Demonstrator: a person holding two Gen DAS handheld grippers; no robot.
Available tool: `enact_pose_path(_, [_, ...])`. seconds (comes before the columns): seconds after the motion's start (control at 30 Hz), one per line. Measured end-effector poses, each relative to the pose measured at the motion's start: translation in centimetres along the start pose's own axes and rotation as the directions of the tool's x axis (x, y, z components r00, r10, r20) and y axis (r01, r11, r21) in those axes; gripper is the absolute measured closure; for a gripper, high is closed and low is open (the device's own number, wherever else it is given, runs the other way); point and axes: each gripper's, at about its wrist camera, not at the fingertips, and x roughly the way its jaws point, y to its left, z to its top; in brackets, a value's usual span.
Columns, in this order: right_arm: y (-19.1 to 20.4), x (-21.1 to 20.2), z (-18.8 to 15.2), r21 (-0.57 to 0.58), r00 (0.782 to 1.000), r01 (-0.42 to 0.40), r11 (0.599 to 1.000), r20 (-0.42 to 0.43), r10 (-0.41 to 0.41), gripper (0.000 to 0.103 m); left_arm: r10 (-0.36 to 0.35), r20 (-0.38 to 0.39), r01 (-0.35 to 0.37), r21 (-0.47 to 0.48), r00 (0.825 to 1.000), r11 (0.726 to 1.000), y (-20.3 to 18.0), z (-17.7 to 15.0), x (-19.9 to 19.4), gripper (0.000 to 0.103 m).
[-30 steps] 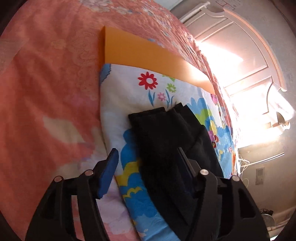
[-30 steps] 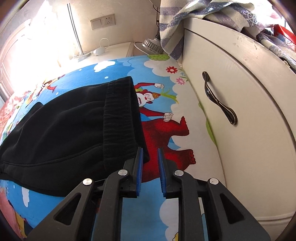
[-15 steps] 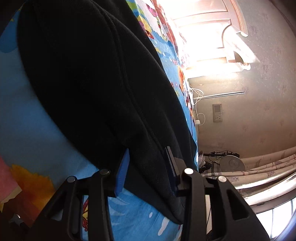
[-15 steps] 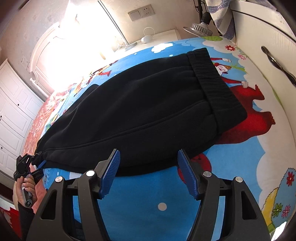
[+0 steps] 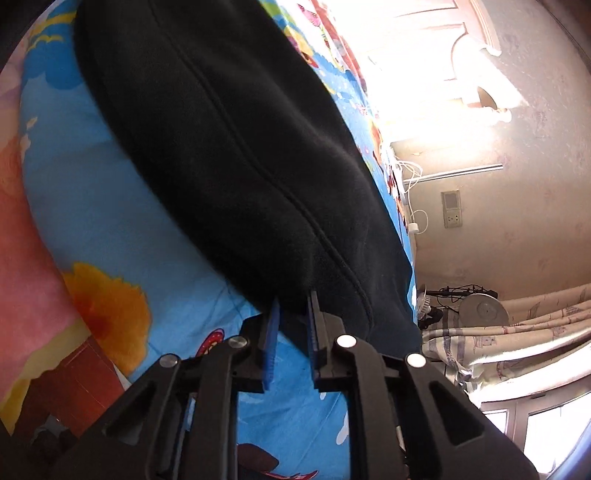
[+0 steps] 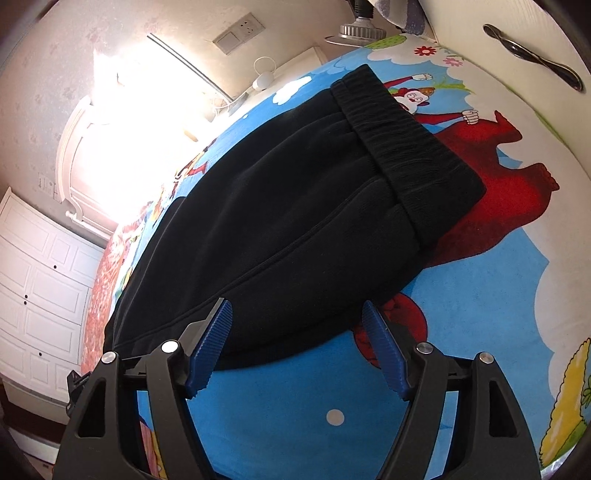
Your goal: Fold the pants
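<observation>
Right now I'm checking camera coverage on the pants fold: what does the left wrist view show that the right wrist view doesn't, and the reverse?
Only the left wrist view shows the left tool closed on the edge of the black pants, plus the curtains.

Only the right wrist view shows the ribbed waistband, the open right tool at the pants' near edge, the white wardrobe and the drawer handle.

Both show the pants lying flat on the cartoon bedsheet, and the wall socket.
</observation>
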Motion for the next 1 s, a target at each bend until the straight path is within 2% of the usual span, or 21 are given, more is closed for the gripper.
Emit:
enact_pose_path(0.07, [-0.9,-0.4,0.4,0.043,1.0,-0.016,0.999,0.027,0.015,0.031,-0.027,-0.018,0.028,0.034,0.999,0.999,-0.7,-1.2,0.4,0.071])
enact_pose_path(0.13, [-1.6,-0.3,0.9,0.074,0.999,-0.036,0.997,0.024,0.034,0.031,-0.097,-0.063,0.1,0.043,0.993,0.994,-1.7,-2.4,1.4,0.07])
enact_pose_path(0.23, [-1.9,0.1,1.2,0.09,0.998,-0.066,0.994,0.018,0.065,0.035,-0.122,-0.127,0.129,0.05,0.984,0.99,-3.3,-3.8,3.8,0.068])
enact_pose_path(0.3, [-2.2,0.7,1.4,0.09,0.999,-0.05,0.995,0.005,0.049,0.056,-0.148,-0.179,0.154,0.023,0.973,0.988,-3.4,-4.6,5.2,0.068])
enact_pose_path(0.33, [-2.4,1.0,1.4,0.088,0.999,-0.036,0.995,-0.005,0.037,0.076,-0.145,-0.191,0.154,0.03,0.971,0.988,-3.7,-5.1,5.8,0.068])
enact_pose_path(0.37, [-2.5,1.1,1.5,0.087,1.0,-0.025,0.996,-0.011,0.026,0.083,-0.133,-0.194,0.143,0.036,0.972,0.989,-3.9,-5.4,6.3,0.068])
enact_pose_path(0.5, [-1.8,-0.5,1.2,0.024,1.0,-0.02,1.0,0.018,0.02,0.096,-0.129,-0.205,0.136,0.021,0.97,0.991,-4.2,-6.2,7.2,0.068])
enact_pose_path(0.6, [-1.0,-1.4,1.2,-0.007,0.999,-0.026,1.0,0.033,0.026,0.097,-0.149,-0.205,0.155,0.013,0.967,0.988,-4.6,-6.1,7.5,0.07])
enact_pose_path(0.67, [-0.6,-1.3,1.3,-0.025,0.999,-0.014,1.0,0.036,0.015,0.097,-0.138,-0.21,0.146,0.02,0.968,0.989,-4.8,-5.9,8.0,0.07])
enact_pose_path(0.7, [-0.7,-1.3,1.4,-0.024,0.999,-0.012,1.0,0.034,0.012,0.097,-0.138,-0.218,0.145,0.015,0.966,0.989,-4.9,-5.9,8.5,0.079])
enact_pose_path(0.73, [-0.8,-1.3,1.4,-0.02,0.999,-0.011,1.0,0.031,0.011,0.097,-0.137,-0.223,0.143,0.012,0.965,0.99,-5.1,-5.9,9.0,0.095])
enact_pose_path(0.77, [-0.8,-1.6,1.3,-0.016,0.999,-0.012,1.0,0.029,0.013,0.097,-0.134,-0.219,0.142,0.022,0.966,0.99,-5.4,-6.0,8.8,0.098])
enact_pose_path(1.0, [0.1,-3.0,1.3,-0.061,0.999,0.03,0.998,0.04,-0.027,0.098,-0.115,-0.203,0.137,0.097,0.972,0.986,-7.0,-7.3,5.6,0.099])
